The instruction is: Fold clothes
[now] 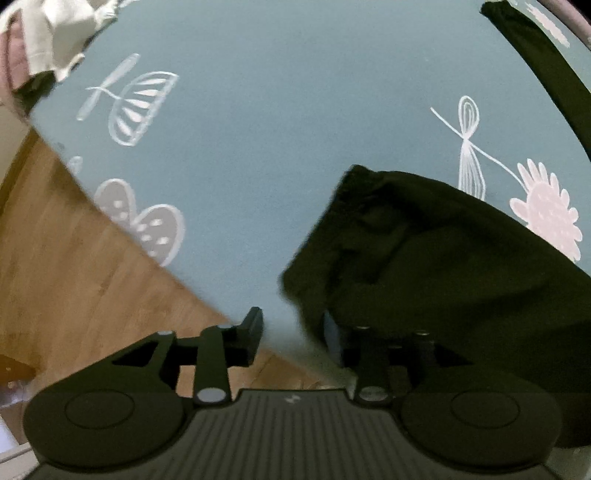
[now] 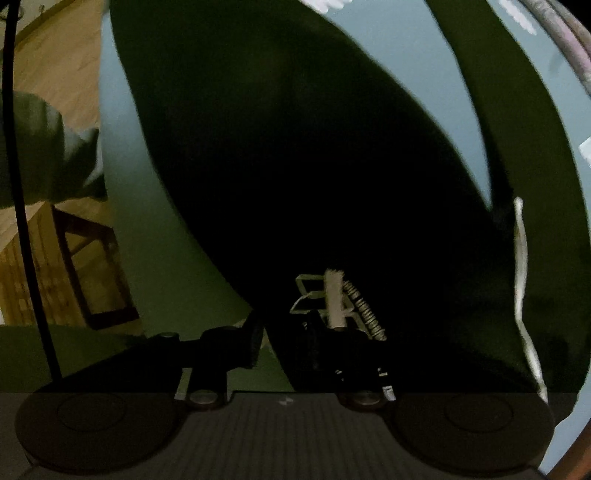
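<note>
A black garment (image 1: 424,251) lies crumpled on a blue-grey sheet (image 1: 258,129) printed with white drawings. In the left wrist view my left gripper (image 1: 291,332) is open near the sheet's edge; its right finger is under the garment's edge, its left finger (image 1: 251,332) is bare. In the right wrist view the black garment (image 2: 314,166) fills the middle and drapes over my right gripper (image 2: 284,332). A white print (image 2: 340,302) on the cloth lies beside the right finger. The jaws stand apart with cloth hanging between them; a grip does not show.
A wooden floor (image 1: 74,277) lies left of the sheet's edge. A pale cloth pile (image 1: 55,33) sits at the sheet's far left corner. A black strip of cloth (image 1: 543,66) runs along the far right. A wooden frame (image 2: 92,266) and a black cable (image 2: 26,203) stand to the left.
</note>
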